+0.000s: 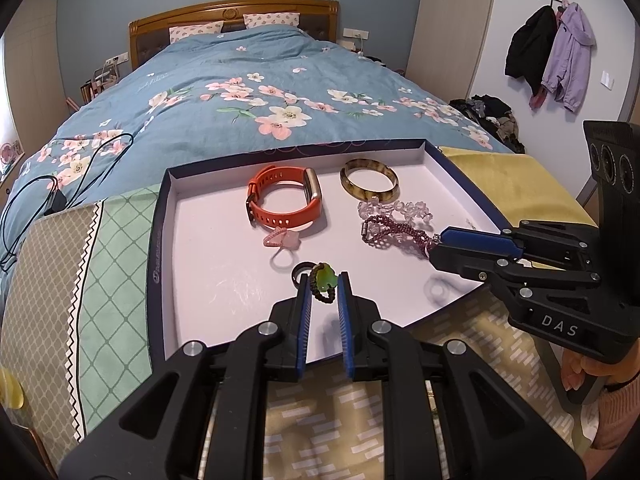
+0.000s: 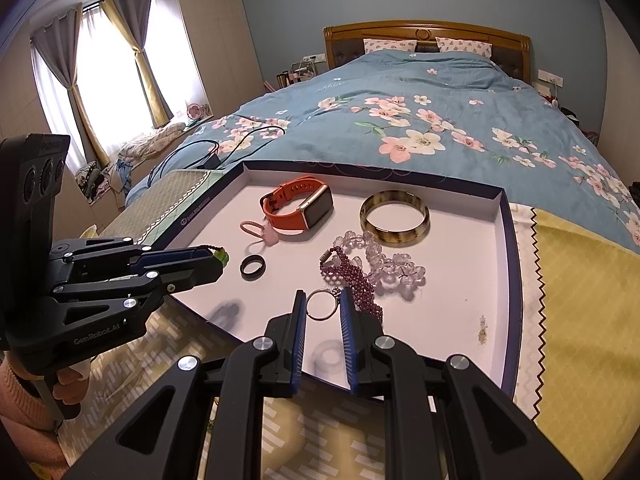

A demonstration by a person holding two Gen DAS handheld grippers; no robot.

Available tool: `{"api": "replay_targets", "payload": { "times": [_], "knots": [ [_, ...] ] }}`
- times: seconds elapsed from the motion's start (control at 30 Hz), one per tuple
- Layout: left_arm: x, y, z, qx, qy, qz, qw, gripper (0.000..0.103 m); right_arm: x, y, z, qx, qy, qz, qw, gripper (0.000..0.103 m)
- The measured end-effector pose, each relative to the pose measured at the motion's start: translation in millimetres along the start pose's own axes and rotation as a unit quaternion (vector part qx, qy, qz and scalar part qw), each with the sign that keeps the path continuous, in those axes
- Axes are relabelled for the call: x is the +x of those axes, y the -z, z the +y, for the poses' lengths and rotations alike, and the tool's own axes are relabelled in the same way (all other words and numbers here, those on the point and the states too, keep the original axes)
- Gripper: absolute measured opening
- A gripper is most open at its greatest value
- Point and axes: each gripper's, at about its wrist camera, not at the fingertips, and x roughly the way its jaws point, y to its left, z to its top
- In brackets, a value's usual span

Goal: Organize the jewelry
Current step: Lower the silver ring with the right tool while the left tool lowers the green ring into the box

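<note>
The shallow tray (image 1: 160, 216) sits on patterned cloth at the foot of a floral bed (image 1: 240, 80). The left gripper (image 1: 323, 286) clamps a green-stone ring (image 1: 323, 280); the right gripper (image 2: 323, 304) pinches a silver ring (image 2: 322, 305), seemingly lifted, its stone hidden.

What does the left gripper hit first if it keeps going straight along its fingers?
Likely the black ring just beyond the left gripper, which is holding the green charm; farther on lie the pink charm and orange watch. Depth is uncertain.

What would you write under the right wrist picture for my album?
Right gripper pinching a silver ring above the jewelry tray.
</note>
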Motion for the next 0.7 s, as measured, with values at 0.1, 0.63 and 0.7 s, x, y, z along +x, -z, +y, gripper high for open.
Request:
{"api": "replay_targets", "payload": {
  "times": [0.1,0.63,0.7],
  "knots": [
    [0.7,0.3,0.6,-0.001,-0.001,0.001,1.0000,0.014,1.6,-0.1,0.7,0.000,0.000,0.002,1.000,0.015],
    [11.1,2.5,0.9,-0.003,-0.003,0.011,0.9999,0.014,10.1,-0.1,-1.6,0.003,0.004,0.016,1.000,0.015],
    [11.2,2.3,0.6,-0.003,-0.002,0.012,0.9999,0.014,11.2,-0.1,-2.0,0.004,0.003,0.017,1.000,0.015]
  ]
}}
